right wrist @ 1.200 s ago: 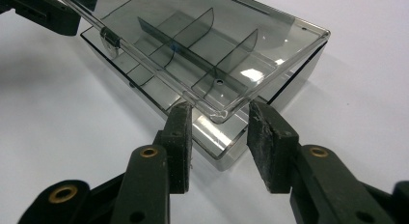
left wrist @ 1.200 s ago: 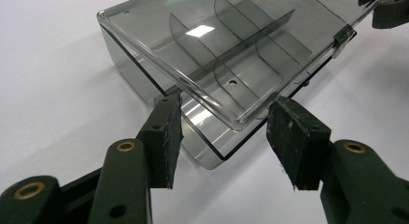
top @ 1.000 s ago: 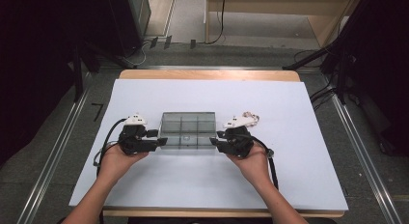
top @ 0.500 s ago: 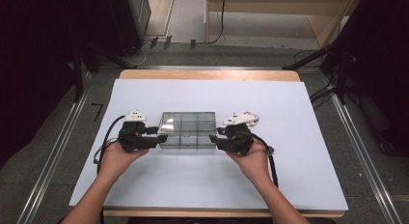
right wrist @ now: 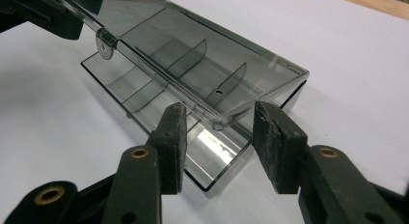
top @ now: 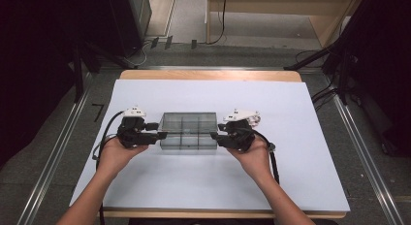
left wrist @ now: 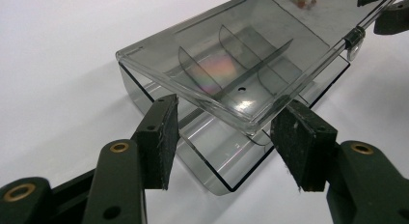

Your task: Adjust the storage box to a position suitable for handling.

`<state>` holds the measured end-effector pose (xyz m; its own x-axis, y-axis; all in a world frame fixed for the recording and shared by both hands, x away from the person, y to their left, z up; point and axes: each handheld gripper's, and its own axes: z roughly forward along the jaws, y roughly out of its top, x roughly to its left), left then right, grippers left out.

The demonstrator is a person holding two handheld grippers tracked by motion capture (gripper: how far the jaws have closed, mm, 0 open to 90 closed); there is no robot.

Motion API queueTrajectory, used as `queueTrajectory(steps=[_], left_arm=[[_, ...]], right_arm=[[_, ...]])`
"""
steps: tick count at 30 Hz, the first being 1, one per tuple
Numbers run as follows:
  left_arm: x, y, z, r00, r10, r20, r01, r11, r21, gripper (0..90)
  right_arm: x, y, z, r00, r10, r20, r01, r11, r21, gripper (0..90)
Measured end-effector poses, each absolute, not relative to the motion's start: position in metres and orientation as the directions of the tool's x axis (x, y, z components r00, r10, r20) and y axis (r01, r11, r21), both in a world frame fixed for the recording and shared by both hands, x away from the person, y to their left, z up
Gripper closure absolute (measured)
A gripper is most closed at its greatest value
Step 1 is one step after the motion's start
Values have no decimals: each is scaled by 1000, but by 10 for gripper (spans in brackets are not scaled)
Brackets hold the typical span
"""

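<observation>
Clear box between two tongs, lid raised

Smoky clear plastic box [top: 188, 131] sits mid-table on the white sheet [top: 203, 186] over the table [top: 208, 75]. Thin dividers inside make compartments. Hinged lid [left wrist: 251, 55] tilted up off the tray, corner poking between the pads in both gripper views. Left tongs [top: 162, 135] at the box's left end, right tongs [top: 212, 136] at its right end, facing each other. Both sets have just been opening; pads stand clear on either side of the lid's corner, not pressing it, so both open. Left hand [top: 114, 154] and right hand [top: 254, 157] come in from the near edge, cables trailing
</observation>
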<state>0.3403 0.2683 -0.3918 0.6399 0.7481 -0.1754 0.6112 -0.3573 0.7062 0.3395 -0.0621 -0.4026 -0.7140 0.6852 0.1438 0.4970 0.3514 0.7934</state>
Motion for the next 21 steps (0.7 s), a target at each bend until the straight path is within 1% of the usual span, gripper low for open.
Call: queueTrajectory(steps=[5, 21], left_arm=[[343, 269, -387, 641, 747, -176, 609, -355, 709, 441], [356, 265, -375, 646, 745, -169, 602, -360, 713, 443]], right_arm=[[343, -62, -399, -714, 684, 153, 499, 343, 796, 578], [357, -60, -390, -712, 689, 136, 489, 347, 801, 595]])
